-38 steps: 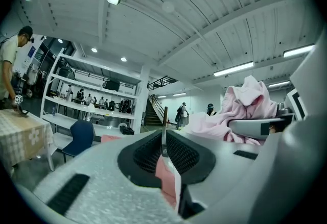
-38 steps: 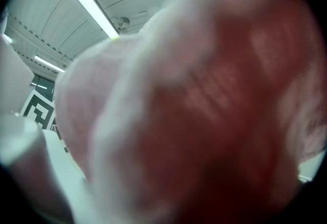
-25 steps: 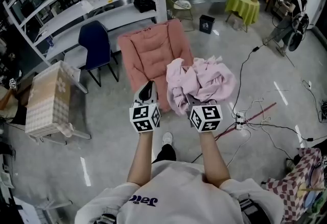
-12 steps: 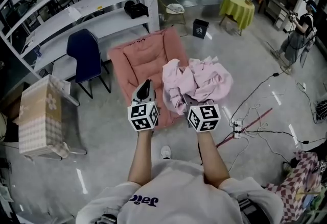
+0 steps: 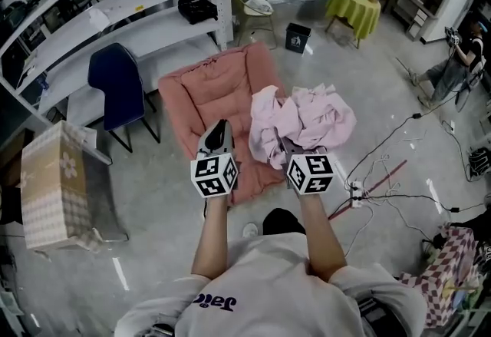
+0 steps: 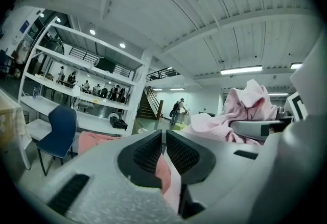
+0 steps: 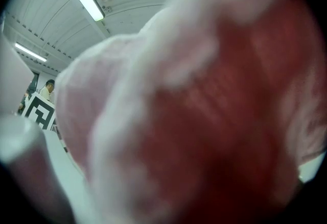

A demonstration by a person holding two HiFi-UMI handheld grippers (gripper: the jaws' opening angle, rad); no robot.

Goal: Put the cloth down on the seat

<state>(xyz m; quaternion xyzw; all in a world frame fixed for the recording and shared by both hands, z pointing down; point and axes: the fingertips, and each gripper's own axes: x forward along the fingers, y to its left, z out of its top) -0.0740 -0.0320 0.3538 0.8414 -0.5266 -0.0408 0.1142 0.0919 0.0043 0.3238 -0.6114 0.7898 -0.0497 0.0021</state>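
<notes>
A crumpled pale pink cloth point(image 5: 305, 122) is bunched up in the air over the right edge of the salmon-pink cushioned seat point(image 5: 209, 97) on the floor. My right gripper point(image 5: 298, 150) is shut on the cloth from below, and its jaws are buried in the folds. In the right gripper view the cloth point(image 7: 204, 116) fills the picture, blurred. My left gripper point(image 5: 219, 132) hovers over the seat's front part, shut, with nothing between its pads point(image 6: 153, 154). The left gripper view shows the cloth point(image 6: 240, 116) to the right and the seat point(image 6: 94, 140) below left.
A dark blue chair point(image 5: 115, 86) stands left of the seat, in front of white shelving point(image 5: 130, 5). A patterned box point(image 5: 50, 182) sits at far left. Cables and a power strip point(image 5: 360, 189) lie on the floor at right. A black bin point(image 5: 298, 36) and a yellow-green table point(image 5: 354, 5) stand beyond.
The person has stepped forward, so the seat now lies closer beneath both grippers. The cloth stays bunched in the right gripper, and the left gripper stays shut.
</notes>
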